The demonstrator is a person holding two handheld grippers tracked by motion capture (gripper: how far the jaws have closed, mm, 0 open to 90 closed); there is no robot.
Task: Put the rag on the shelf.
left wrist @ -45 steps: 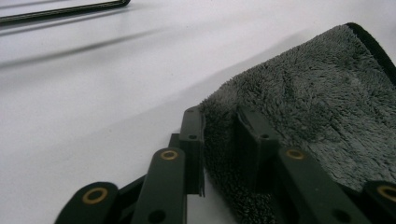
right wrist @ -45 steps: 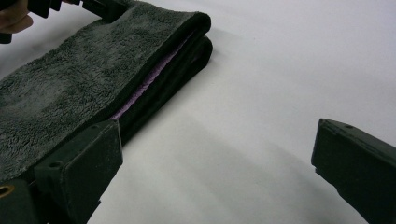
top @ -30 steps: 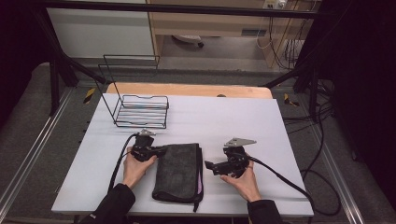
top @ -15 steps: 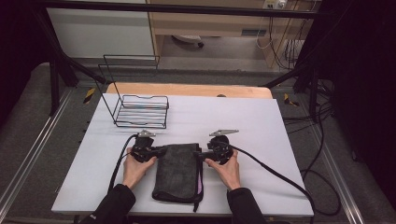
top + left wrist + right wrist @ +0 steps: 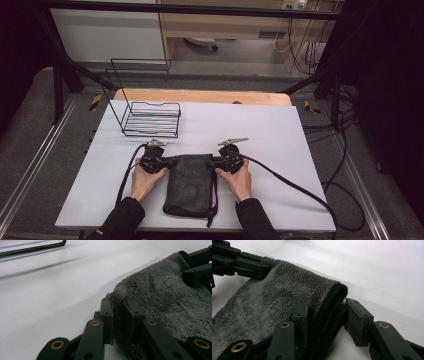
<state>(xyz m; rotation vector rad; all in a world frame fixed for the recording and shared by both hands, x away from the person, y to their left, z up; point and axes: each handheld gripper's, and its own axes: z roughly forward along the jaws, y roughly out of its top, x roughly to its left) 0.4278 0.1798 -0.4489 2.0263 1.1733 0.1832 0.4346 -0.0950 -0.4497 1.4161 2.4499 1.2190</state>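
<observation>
A folded dark grey towel [image 5: 190,182] lies near the front of the white table [image 5: 280,135]. My left gripper [image 5: 170,161] is at its far left corner, and in the left gripper view the jaws [image 5: 118,312] are pinched shut on that fluffy corner [image 5: 160,297]. My right gripper [image 5: 214,162] is at the far right corner. Its jaws [image 5: 328,306] have just been closing around the thick hemmed edge [image 5: 337,300]. One pad is buried in the pile; the other stands right at the hem with a sliver of table showing between them.
A black wire basket [image 5: 150,117] stands at the back left of the table. A wooden board [image 5: 200,95] lines the far edge. The right gripper's cable [image 5: 290,185] trails off to the right. A pink strip shows along the towel's right side [image 5: 215,192].
My right hand has slid left from beside the towel to its far right corner, and its jaws have narrowed around the edge. The left gripper and the towel have not moved.
</observation>
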